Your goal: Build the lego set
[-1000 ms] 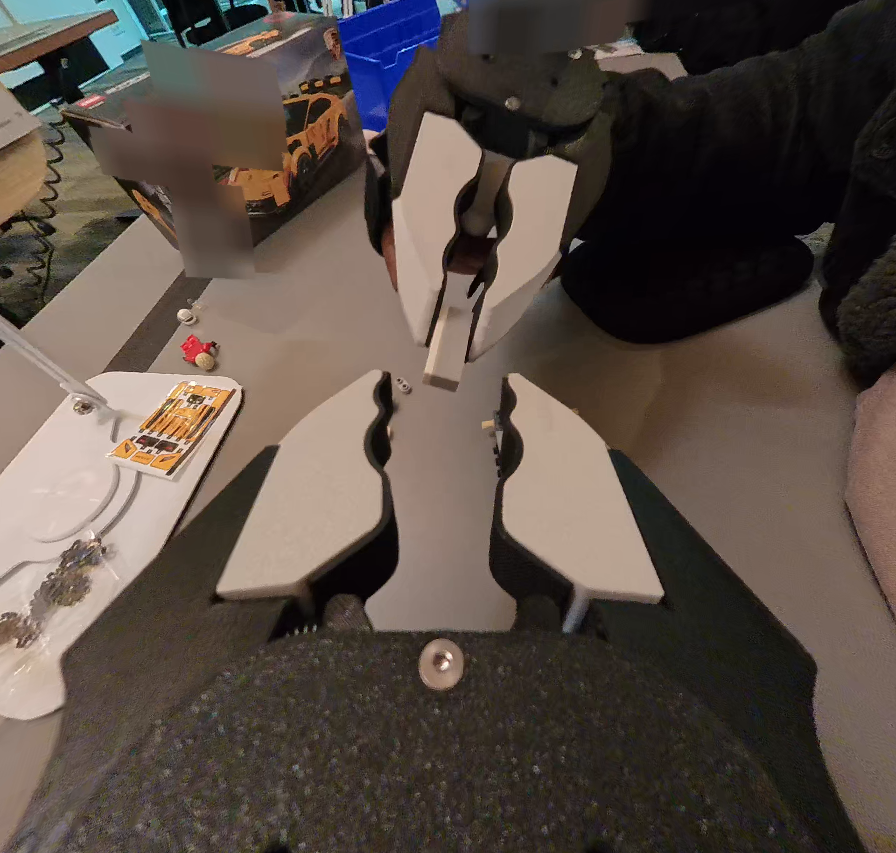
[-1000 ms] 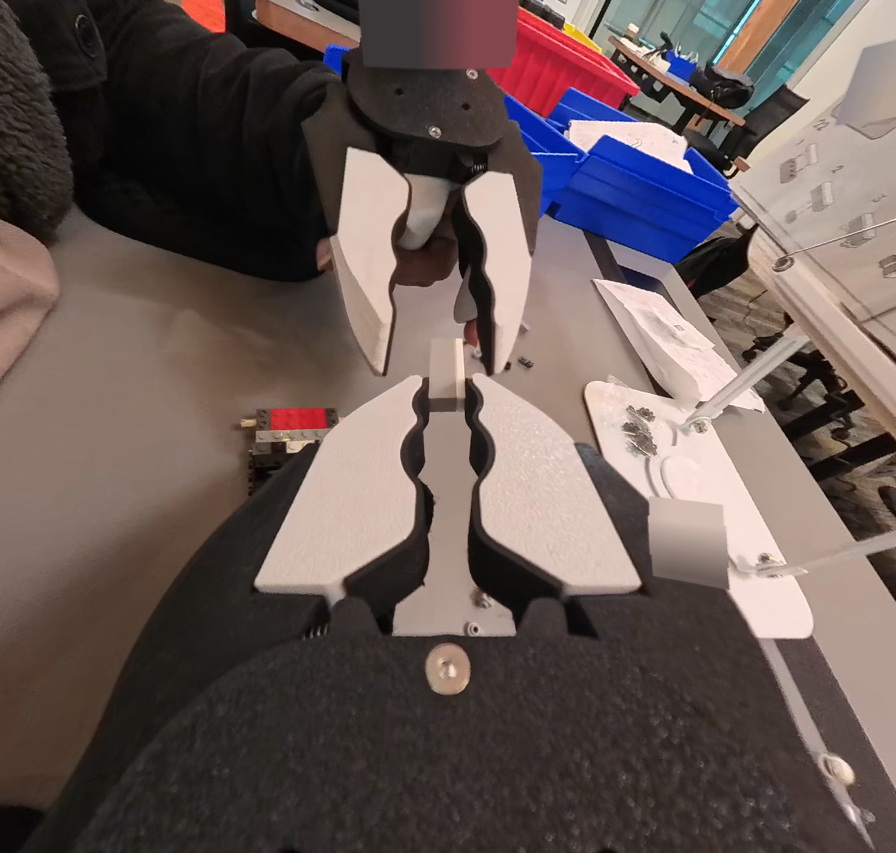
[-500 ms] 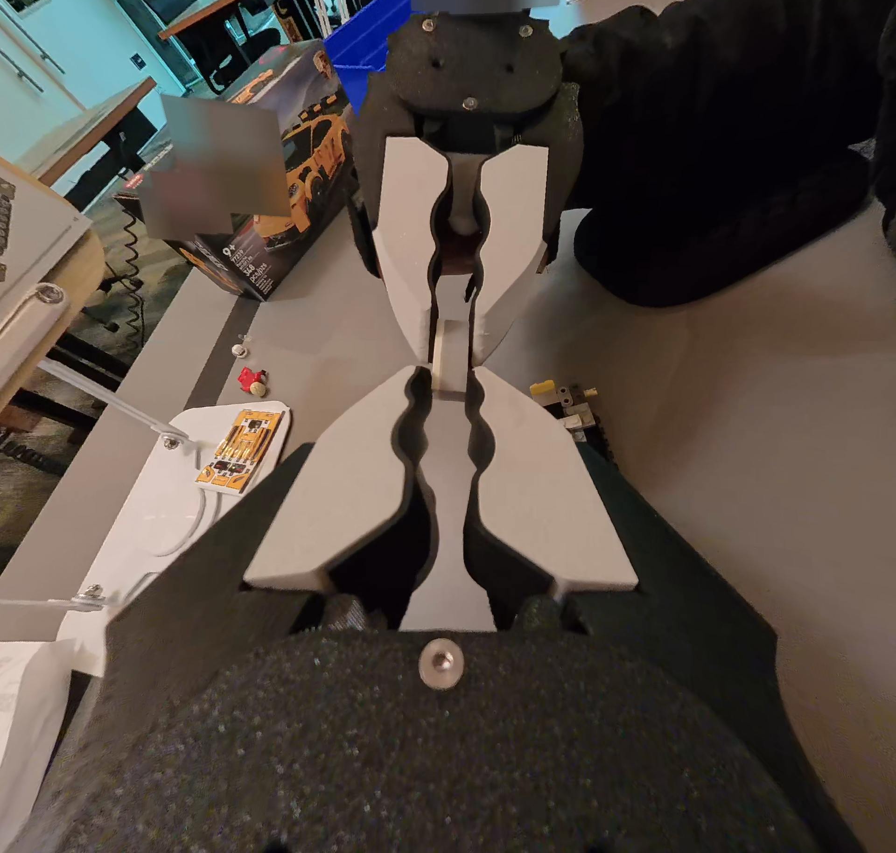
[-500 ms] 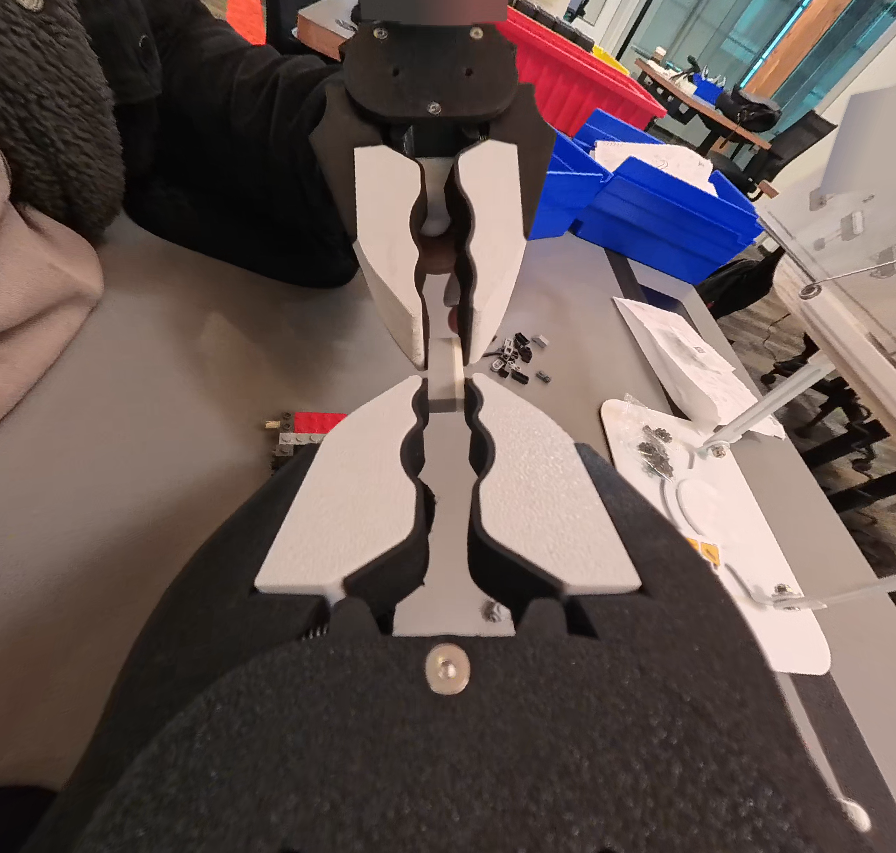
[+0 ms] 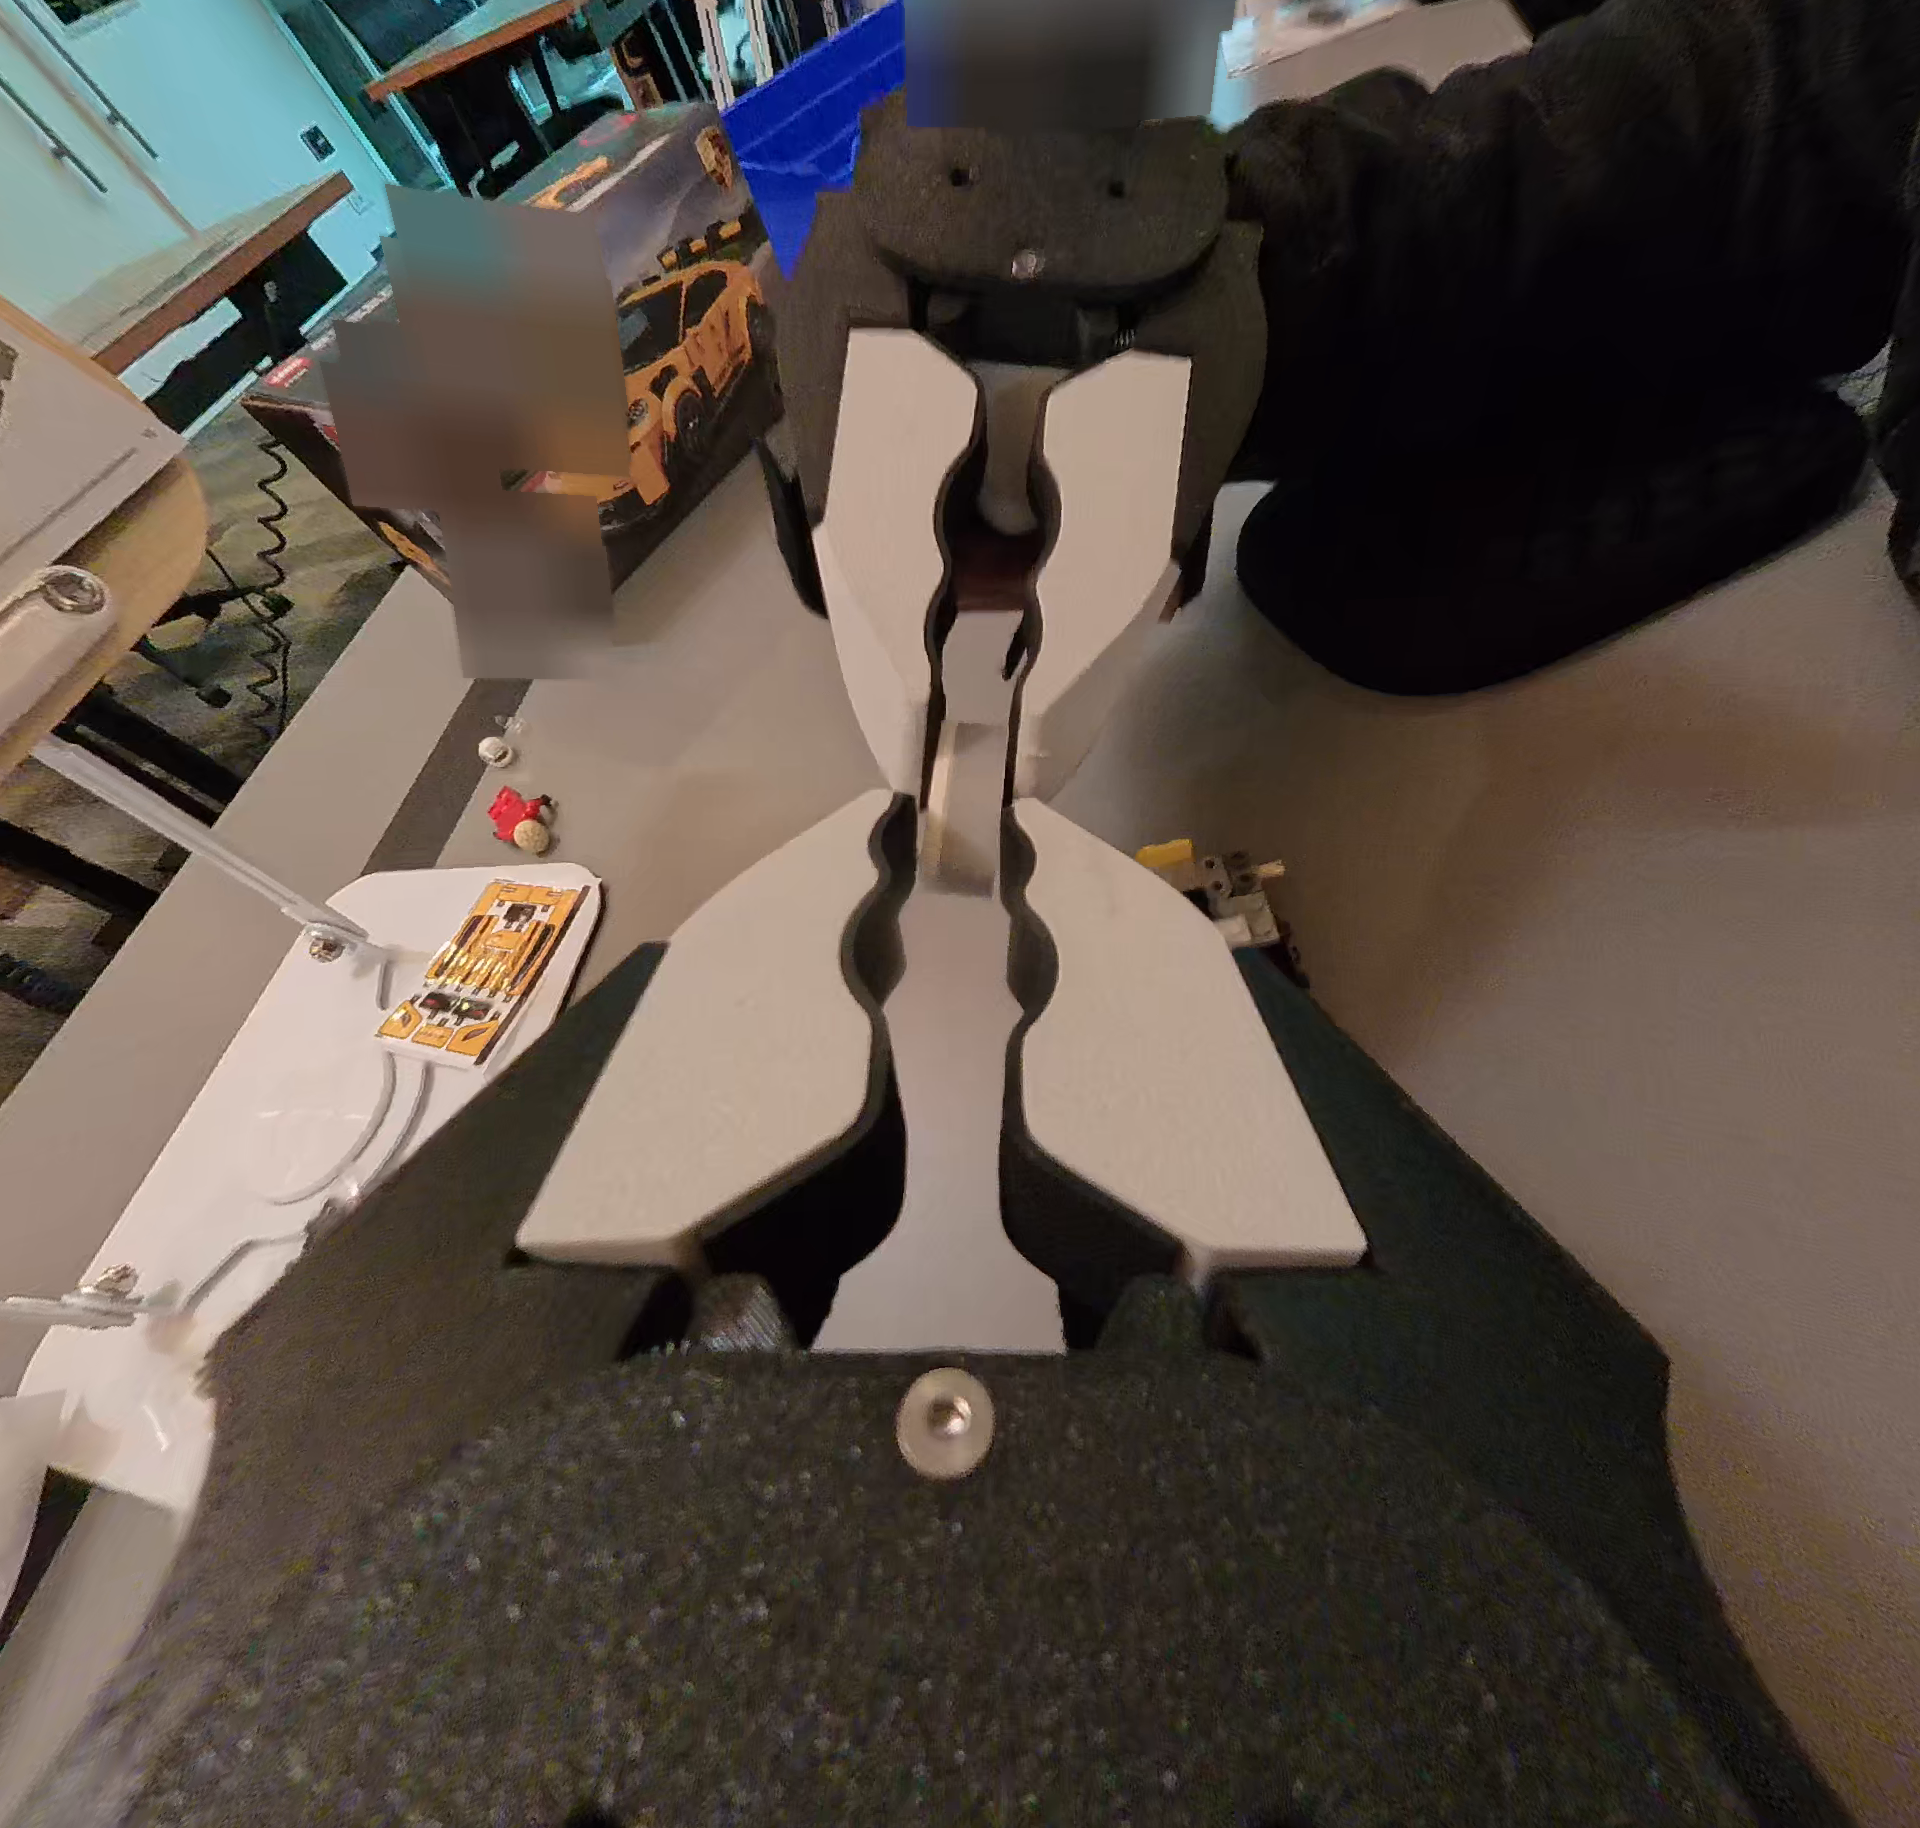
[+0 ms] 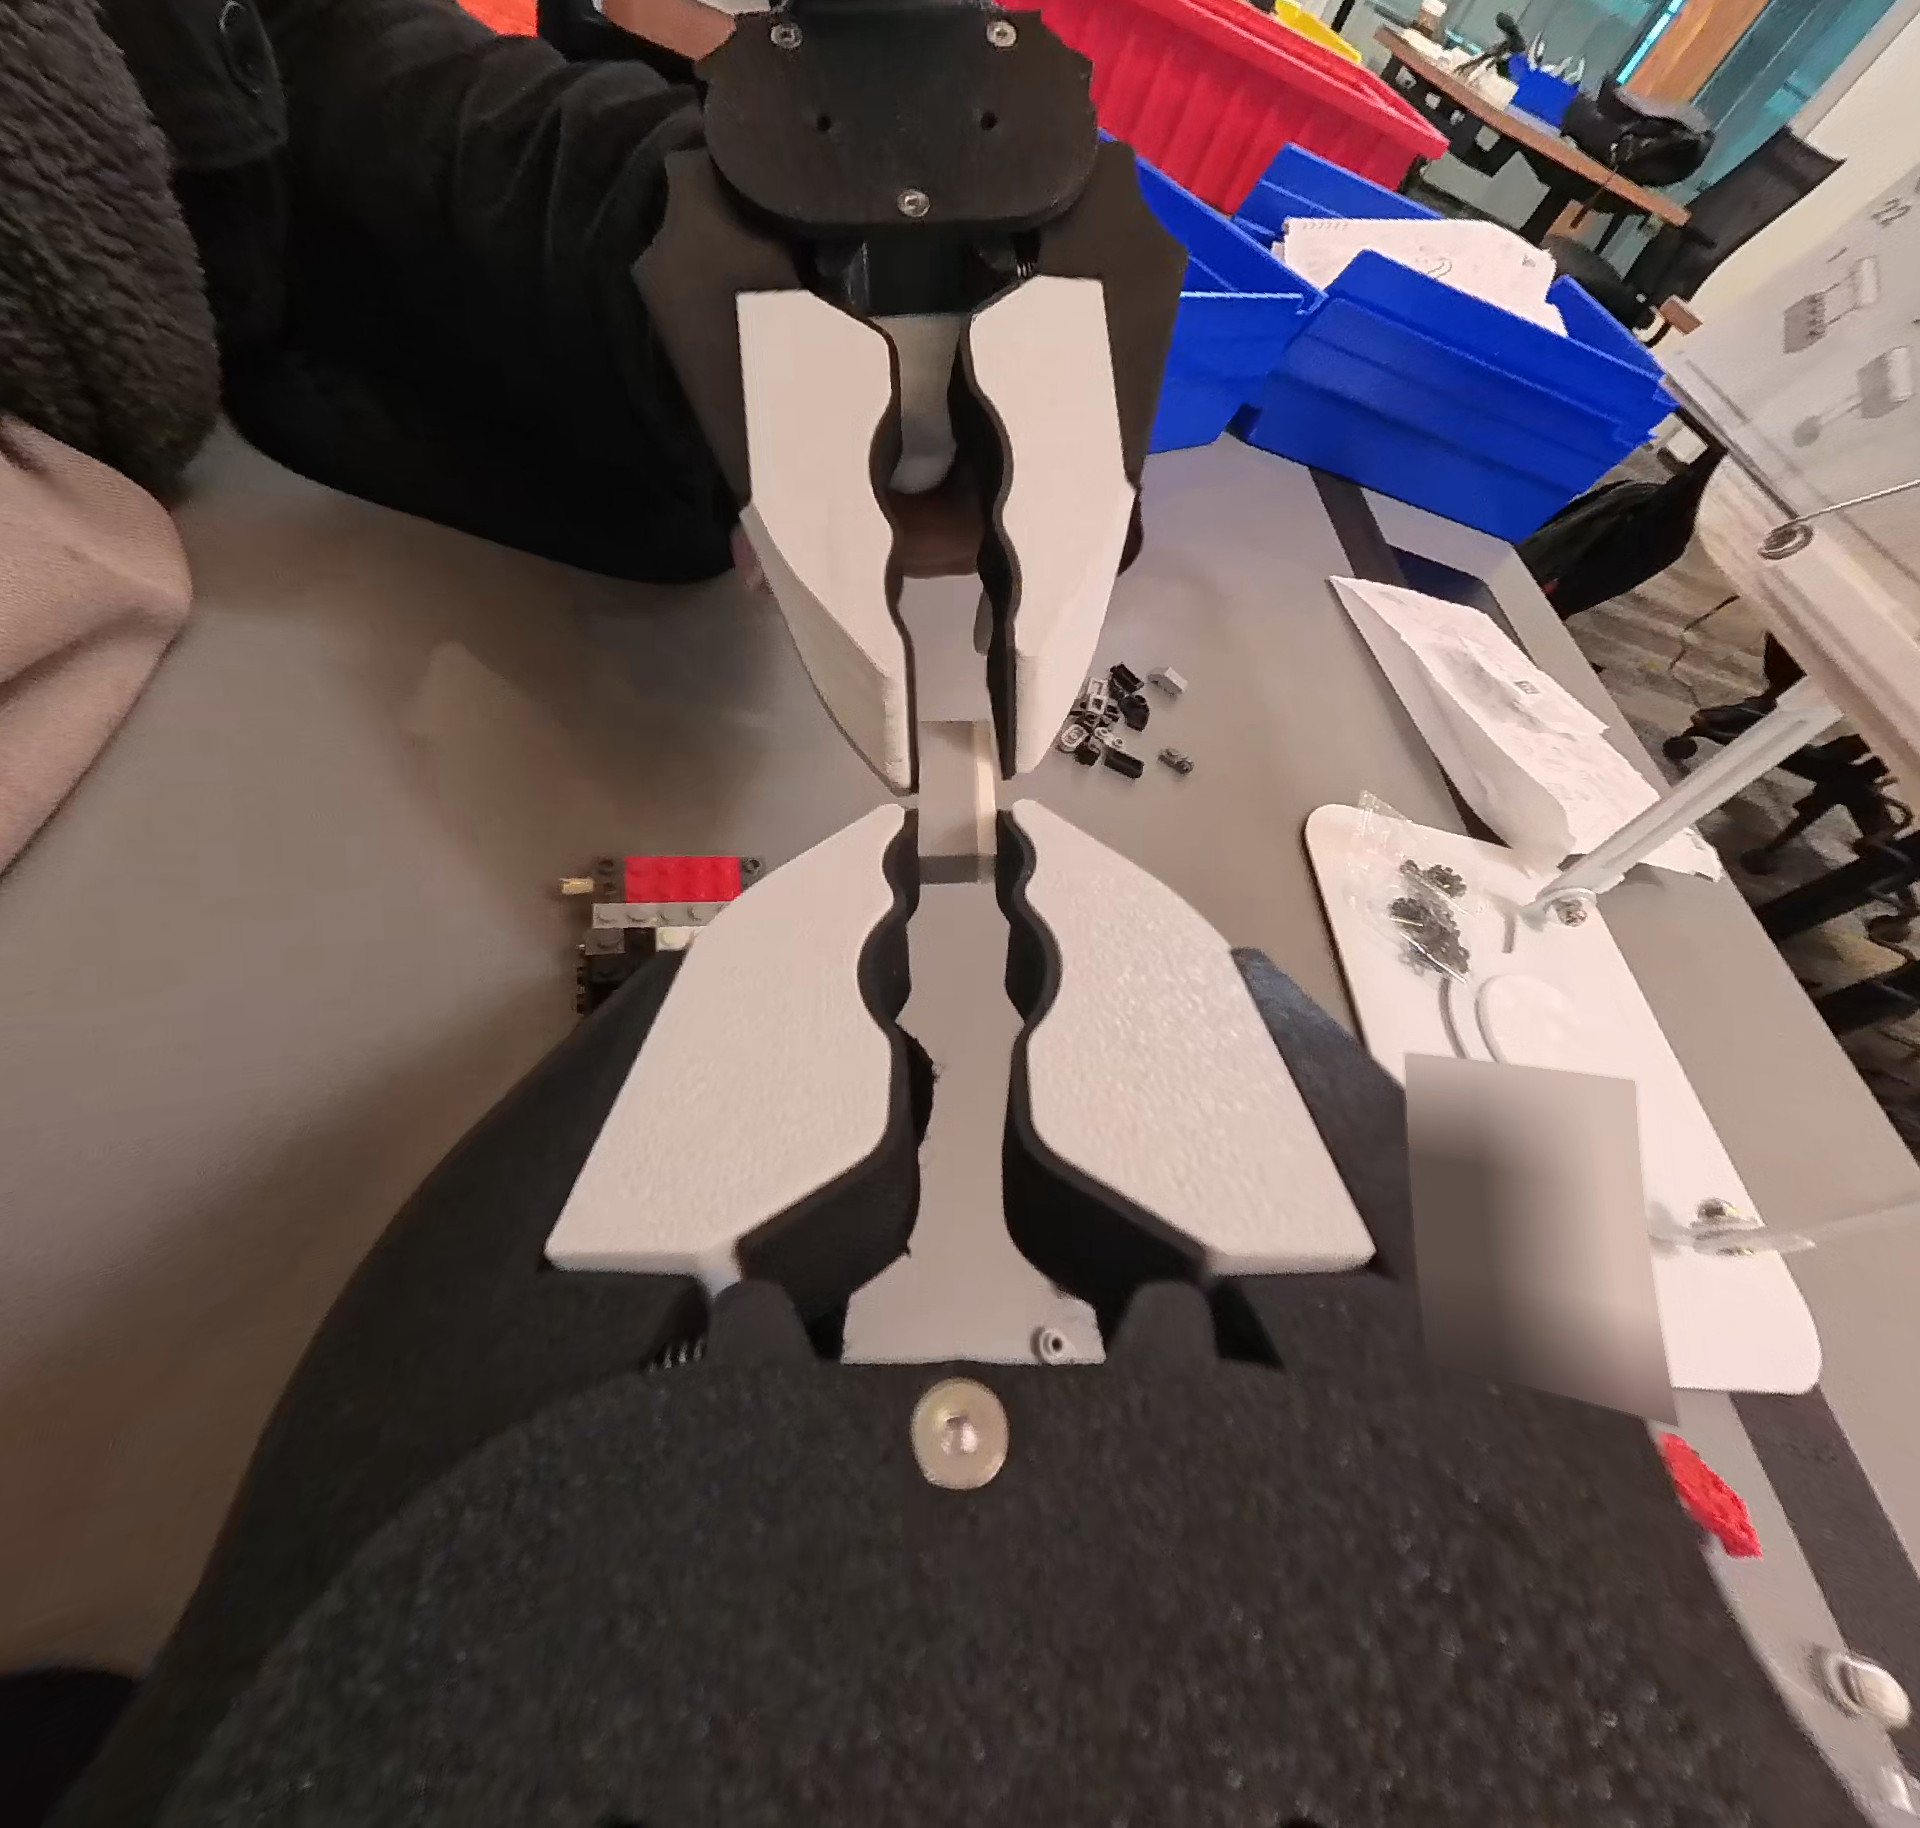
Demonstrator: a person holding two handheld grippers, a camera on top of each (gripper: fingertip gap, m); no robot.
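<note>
Both claws, left claw (image 5: 956,833) and right claw (image 6: 951,828), met tip-to-tip, each clenched on one white brick (image 5: 961,822) above the surface (image 5: 1507,947).

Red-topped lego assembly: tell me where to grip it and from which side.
Probably from above, pinching the two long sides of the lego assembly: it lies flat, red plate on top. The left gripper and right gripper both hold the white piece.

Both tongs (image 5: 958,848) clamp one white piece (image 5: 961,822), tips meeting
</note>
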